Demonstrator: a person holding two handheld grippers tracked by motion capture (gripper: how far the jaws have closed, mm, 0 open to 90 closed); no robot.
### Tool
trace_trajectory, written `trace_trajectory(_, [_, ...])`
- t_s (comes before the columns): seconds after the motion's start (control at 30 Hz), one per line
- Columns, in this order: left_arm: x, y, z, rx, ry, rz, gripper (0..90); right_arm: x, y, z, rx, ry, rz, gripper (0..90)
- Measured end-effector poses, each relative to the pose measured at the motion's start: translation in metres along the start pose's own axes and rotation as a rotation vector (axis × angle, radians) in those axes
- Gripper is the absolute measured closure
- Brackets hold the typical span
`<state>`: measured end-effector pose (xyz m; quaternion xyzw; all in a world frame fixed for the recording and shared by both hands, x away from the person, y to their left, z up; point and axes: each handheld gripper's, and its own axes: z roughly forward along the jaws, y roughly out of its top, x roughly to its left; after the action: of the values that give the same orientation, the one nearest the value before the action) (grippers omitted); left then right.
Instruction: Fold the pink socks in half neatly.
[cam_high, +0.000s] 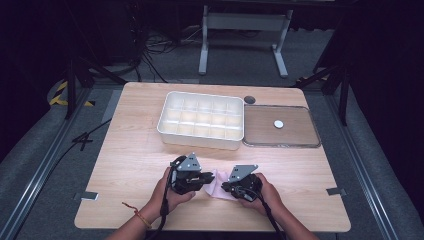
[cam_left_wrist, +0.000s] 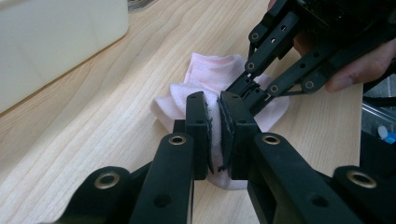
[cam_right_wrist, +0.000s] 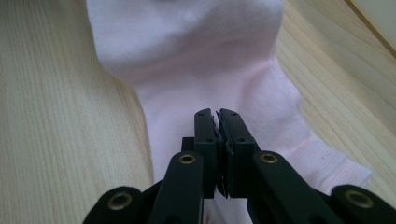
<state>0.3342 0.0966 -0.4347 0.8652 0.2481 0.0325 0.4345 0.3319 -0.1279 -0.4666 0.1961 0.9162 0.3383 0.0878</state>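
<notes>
Pink fabric: a pale pink sock (cam_high: 218, 183), lying crumpled on the wood-grain tabletop (cam_high: 130, 165) near the 6 o'clock edge, between the two hands.
Sock in left gripper view: bunched into a soft heap (cam_left_wrist: 212, 74), one fold drawn up between the near black jaws.
Sock in right gripper view: spread flatter (cam_right_wrist: 196, 60), ribbed cuff trailing off toward 4 o'clock.
Left hand-held gripper (cam_high: 206, 176): closed on the sock, a pinch of pink cloth visible between the pads in its own view (cam_left_wrist: 213, 135); pointing toward 3 o'clock in the high view.
Right hand-held gripper (cam_high: 226, 187): jaws drawn together with barely a slit between them (cam_right_wrist: 218, 140), resting on the sock; cloth between the pads not discernible, so a grip cannot be confirmed; pointing toward 9 o'clock in the high view, tips meeting the sock opposite the left one.
Right hand-held gripper seen from the left one: at 1 o'clock (cam_left_wrist: 254, 88), tips down on the far side of the heap.
Hands: left hand (cam_high: 167, 192) and right hand (cam_high: 270, 195) entering from 6 o'clock, a red cord at the left wrist.
White tray (cam_high: 172, 131): a compartmented bin at 12 o'clock from the sock, well apart from it.
Clear lid (cam_high: 300, 140): flat beside the tray at its 3 o'clock side, touching or nearly so, with a small white disc (cam_high: 278, 123) on it.
</notes>
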Motion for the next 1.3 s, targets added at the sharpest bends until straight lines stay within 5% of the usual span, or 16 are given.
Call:
trace_trajectory(0.23, [-0.005,0.005,0.008,0.019,0.008,0.032,82.6,-0.016,-0.002,-0.03,-0.063,-0.044,0.037,84.4])
trace_trajectory(0.4, [-0.004,0.005,0.007,0.022,0.012,0.03,82.5,-0.031,-0.017,-0.047,-0.037,-0.104,0.074,82.8])
trace_trajectory(0.8, [-0.014,0.021,0.017,0.028,0.004,0.067,82.4,-0.034,-0.036,-0.037,0.013,-0.101,0.082,82.0])
trace_trajectory(1.3, [-0.023,0.032,0.037,0.079,0.01,0.109,81.9,-0.035,-0.033,-0.032,0.004,-0.097,0.076,82.6])
